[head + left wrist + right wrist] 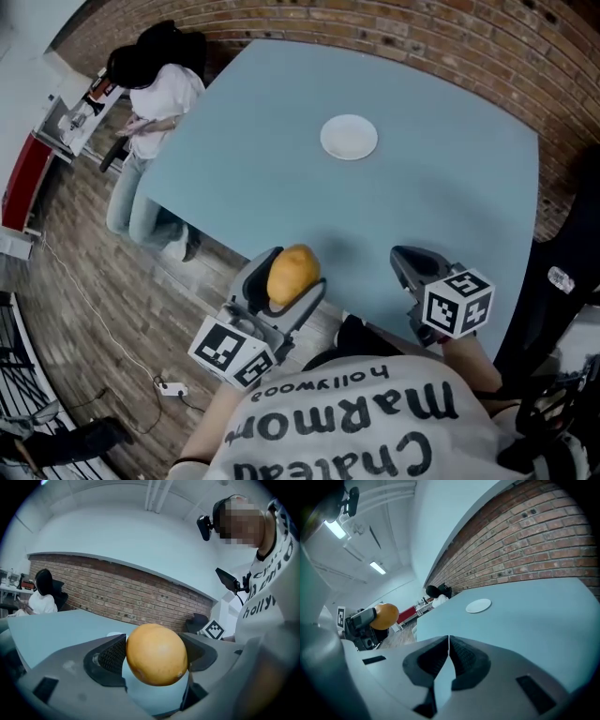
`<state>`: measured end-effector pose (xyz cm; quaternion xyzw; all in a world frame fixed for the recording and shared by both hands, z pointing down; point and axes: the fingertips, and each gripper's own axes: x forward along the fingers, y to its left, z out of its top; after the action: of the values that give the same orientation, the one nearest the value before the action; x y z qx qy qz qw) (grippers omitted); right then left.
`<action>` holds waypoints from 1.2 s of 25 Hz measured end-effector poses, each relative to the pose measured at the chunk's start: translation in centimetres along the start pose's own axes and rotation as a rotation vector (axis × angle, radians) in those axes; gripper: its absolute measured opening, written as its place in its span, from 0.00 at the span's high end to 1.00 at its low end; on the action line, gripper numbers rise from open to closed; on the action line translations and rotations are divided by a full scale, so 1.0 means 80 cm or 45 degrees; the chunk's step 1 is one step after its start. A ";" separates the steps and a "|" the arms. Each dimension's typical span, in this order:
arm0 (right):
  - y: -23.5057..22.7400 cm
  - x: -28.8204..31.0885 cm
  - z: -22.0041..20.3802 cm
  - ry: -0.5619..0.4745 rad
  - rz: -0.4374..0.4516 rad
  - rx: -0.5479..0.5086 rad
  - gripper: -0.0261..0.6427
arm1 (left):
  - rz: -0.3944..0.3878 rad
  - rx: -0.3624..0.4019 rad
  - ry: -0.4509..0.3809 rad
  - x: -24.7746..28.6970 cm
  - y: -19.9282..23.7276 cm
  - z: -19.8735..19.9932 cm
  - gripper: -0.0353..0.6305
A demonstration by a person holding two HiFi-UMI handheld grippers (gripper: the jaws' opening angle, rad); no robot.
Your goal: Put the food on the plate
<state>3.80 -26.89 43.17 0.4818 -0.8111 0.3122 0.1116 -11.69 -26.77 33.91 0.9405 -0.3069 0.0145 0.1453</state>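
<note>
Fruit: a round orange-yellow fruit (156,654) is held off the table, above its near edge, pinched at its sides between the two dark ribbed pads of the left gripper.
Left gripper (292,278): clenched on the fruit, one jaw pressing each side; its marker cube (231,351) sits nearest the wearer, out past the table edge.
Right gripper (449,645): closed with nothing in it, the two pads meeting at their tips; it hovers over the near edge of the table, to the right of the fruit and apart from it. Its marker cube (457,302) faces up.
Plate (349,137): a small white round plate with nothing on it, lying flat toward the far side of the table, well apart from both grippers.
Table (253,178): pale blue top with rounded corners, bare but for the plate.
Surroundings: a red brick wall (422,37) runs behind the table; a person in a white top (159,94) sits at the far left corner; wood-plank floor (84,281) to the left, with a cable and a power strip lying on it.
</note>
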 end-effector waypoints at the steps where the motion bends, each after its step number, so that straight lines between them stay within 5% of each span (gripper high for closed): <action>1: -0.005 0.011 0.002 0.004 0.005 0.007 0.94 | -0.011 -0.003 0.008 0.008 0.006 -0.001 0.43; 6: -0.023 0.055 -0.002 0.036 0.013 0.047 0.94 | -0.011 -0.002 0.107 0.030 0.035 -0.021 0.43; 15: -0.073 0.097 0.000 0.083 -0.081 0.064 0.94 | -0.060 -0.158 0.239 0.092 0.079 -0.046 0.43; 22: -0.096 0.148 0.007 0.106 -0.088 0.073 0.94 | -0.063 -0.110 0.183 0.144 0.126 -0.047 0.43; 30: -0.070 0.140 -0.045 0.135 -0.159 0.081 0.94 | -0.091 -0.070 0.300 0.140 0.134 -0.084 0.43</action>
<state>2.44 -34.54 53.64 0.5176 -0.7620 0.3555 0.1584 -8.39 -39.54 44.49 0.9383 -0.2542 0.1112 0.2064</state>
